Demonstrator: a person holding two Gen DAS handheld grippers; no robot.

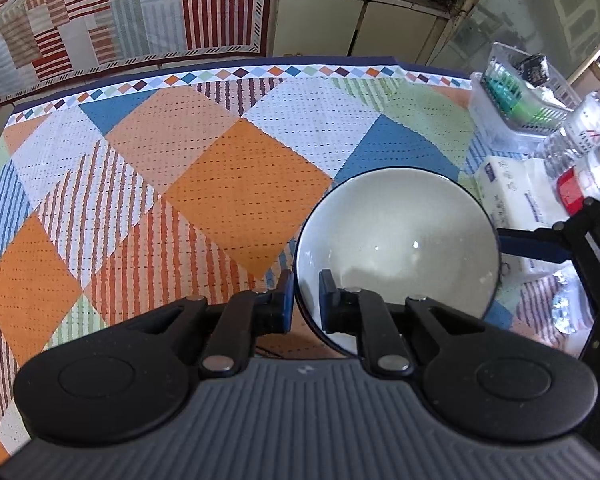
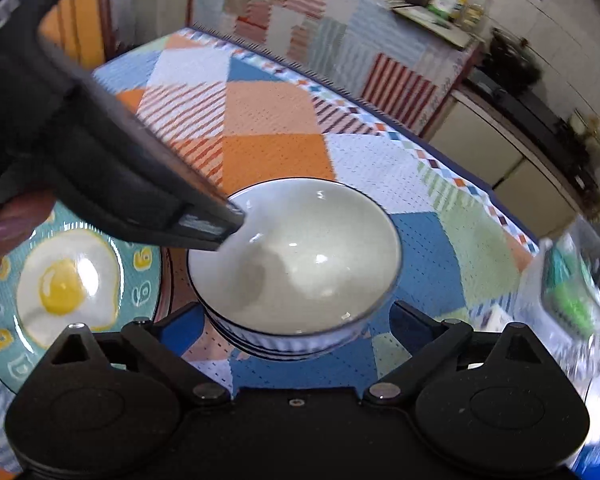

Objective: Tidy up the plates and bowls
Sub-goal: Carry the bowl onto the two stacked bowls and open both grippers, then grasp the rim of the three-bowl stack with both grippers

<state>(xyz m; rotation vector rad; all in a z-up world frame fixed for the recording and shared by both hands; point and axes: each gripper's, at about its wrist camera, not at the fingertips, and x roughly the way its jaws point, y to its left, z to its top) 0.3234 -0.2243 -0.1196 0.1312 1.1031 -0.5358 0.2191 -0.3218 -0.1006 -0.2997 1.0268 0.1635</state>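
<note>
A white bowl (image 1: 400, 248) with a dark rim and ribbed outer wall is held above the patchwork tablecloth. My left gripper (image 1: 306, 300) is shut on its near-left rim, one finger inside and one outside. In the right wrist view the same bowl (image 2: 300, 260) hangs between the wide-apart fingers of my right gripper (image 2: 296, 322), which is open around its lower wall. The left gripper (image 2: 220, 224) reaches in from the upper left. A teal plate with a fried-egg picture (image 2: 68, 284) lies on the table at the left.
A clear plastic box (image 1: 512, 100), a tissue pack (image 1: 512, 192) and plastic bottles (image 1: 588, 148) crowd the table's right side. A cloth-covered counter (image 1: 120, 20) and cabinets stand behind the table. The tablecloth (image 1: 180, 184) spreads to the left.
</note>
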